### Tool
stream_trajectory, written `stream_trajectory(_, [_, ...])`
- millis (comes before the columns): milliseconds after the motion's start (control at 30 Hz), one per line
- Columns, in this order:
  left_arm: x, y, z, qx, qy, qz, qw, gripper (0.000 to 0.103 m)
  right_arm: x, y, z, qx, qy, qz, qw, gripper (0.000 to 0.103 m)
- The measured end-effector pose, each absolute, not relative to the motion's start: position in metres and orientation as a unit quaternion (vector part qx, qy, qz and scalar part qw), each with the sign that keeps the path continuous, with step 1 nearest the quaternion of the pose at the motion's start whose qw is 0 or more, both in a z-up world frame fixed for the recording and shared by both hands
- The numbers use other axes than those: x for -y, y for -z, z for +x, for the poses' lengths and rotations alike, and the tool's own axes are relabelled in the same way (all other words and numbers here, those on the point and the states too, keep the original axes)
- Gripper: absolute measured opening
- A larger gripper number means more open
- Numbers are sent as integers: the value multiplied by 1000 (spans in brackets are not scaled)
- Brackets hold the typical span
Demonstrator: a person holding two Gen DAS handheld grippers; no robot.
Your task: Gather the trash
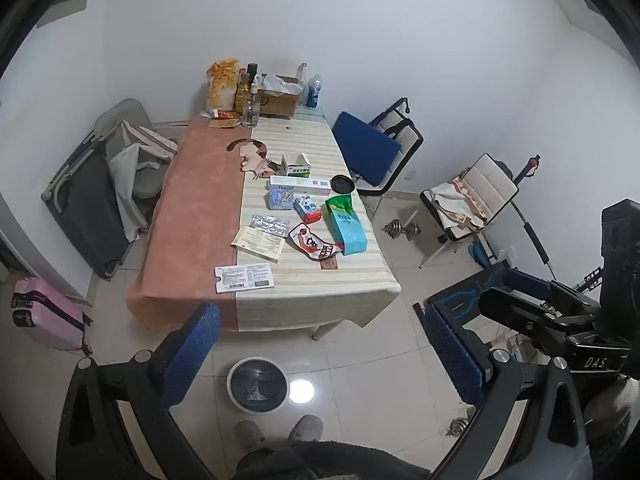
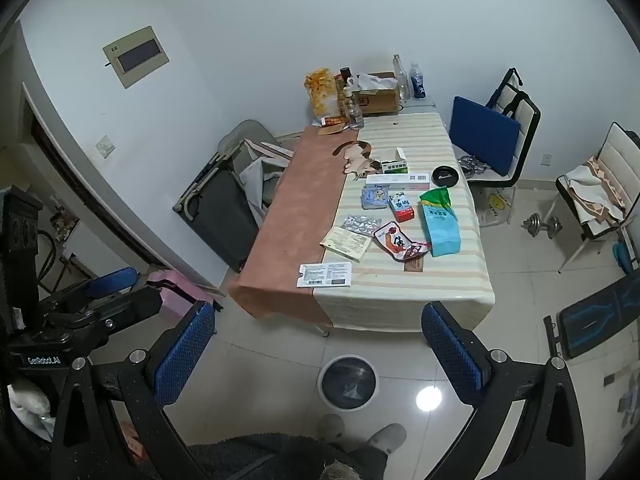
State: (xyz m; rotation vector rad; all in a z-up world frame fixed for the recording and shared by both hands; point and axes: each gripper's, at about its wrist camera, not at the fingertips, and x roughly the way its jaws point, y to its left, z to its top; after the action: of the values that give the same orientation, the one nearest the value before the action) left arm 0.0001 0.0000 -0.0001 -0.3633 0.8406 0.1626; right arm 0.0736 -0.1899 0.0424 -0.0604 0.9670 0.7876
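Trash lies on the cloth-covered table (image 1: 192, 216): a green and blue bag (image 1: 344, 224) (image 2: 438, 220), a red wrapper (image 1: 314, 242) (image 2: 398, 242), a small red carton (image 1: 307, 209), a blister pack (image 1: 269, 225), a paper leaflet (image 1: 259, 243) and a white card (image 1: 244, 278) (image 2: 325, 274). A round bin (image 1: 258, 385) (image 2: 349, 383) with a dark liner stands on the floor before the table. My left gripper (image 1: 322, 316) and right gripper (image 2: 320, 312) hang side by side above the bin, short of the table. Both are open with nothing between their blue pads (image 2: 188, 352).
Medicine boxes (image 1: 301, 185), a black ashtray (image 1: 343, 183), bottles and a cardboard box (image 1: 278, 98) also sit on the table. Chairs (image 1: 376, 148) and a dumbbell (image 1: 401, 231) stand to the right, a folded cot (image 1: 92, 208) and pink suitcase (image 1: 44, 320) to the left. A person's slippers (image 1: 280, 430) are by the bin.
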Motion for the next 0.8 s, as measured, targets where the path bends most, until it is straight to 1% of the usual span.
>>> stream_trajectory(400, [2,0,-1,-402,-74,-181,895,103,179,-49,78,-454,-371,-32,810,103])
stream_trajectory(567, [4,-6,3,-401,-71,-180,895,103,181,-46,82,-449,-376,-34,810,103])
stream_trajectory(633, [0,-17,8,-399,-70,-186,895,103,182,-46,82,-449,-376,-34,810,103])
stream_trajectory(800, [-2,-15,8,-397,-70,-189,895,103,180,-48,84,-449,-379,-35,809,103])
